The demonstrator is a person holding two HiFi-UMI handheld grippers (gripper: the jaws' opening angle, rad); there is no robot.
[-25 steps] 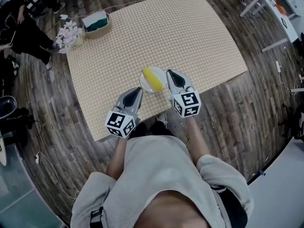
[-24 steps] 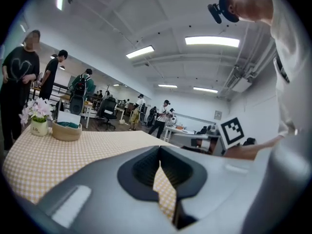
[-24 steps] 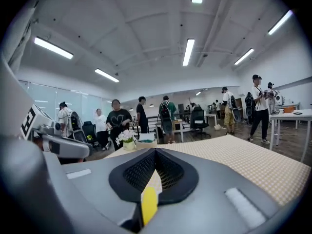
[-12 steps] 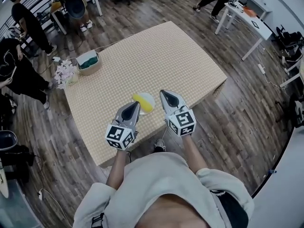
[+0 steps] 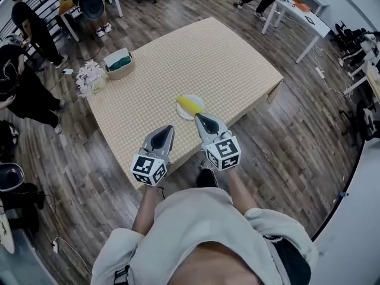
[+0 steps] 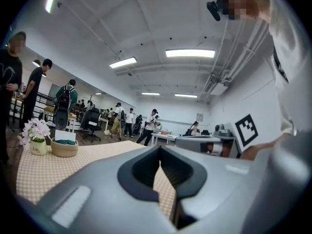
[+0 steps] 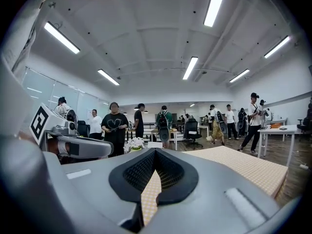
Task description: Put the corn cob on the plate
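The yellow corn cob [image 5: 189, 104] lies on a small white plate [image 5: 184, 115] near the front edge of the checkered table [image 5: 178, 64]. Both grippers hang in front of the table, drawn back from the plate and pointing level. My left gripper [image 5: 168, 128] is shut and empty, its pads meeting in the left gripper view [image 6: 161, 154]. My right gripper [image 5: 198, 117] is also shut with nothing in it, its tip just short of the plate; its pads touch in the right gripper view [image 7: 154, 156]. Neither gripper view shows the corn or the plate.
A basket with a green cloth [image 5: 120, 64] and a pot of pale flowers [image 5: 90, 76] stand at the table's far left corner. Several people [image 5: 24, 46] stand to the left. White tables [image 5: 297, 10] are at the upper right. Wooden floor surrounds the table.
Both grippers have drawn back from the plate toward the body and risen. The corn stays on the plate. The head view has shifted and shows more of the room.
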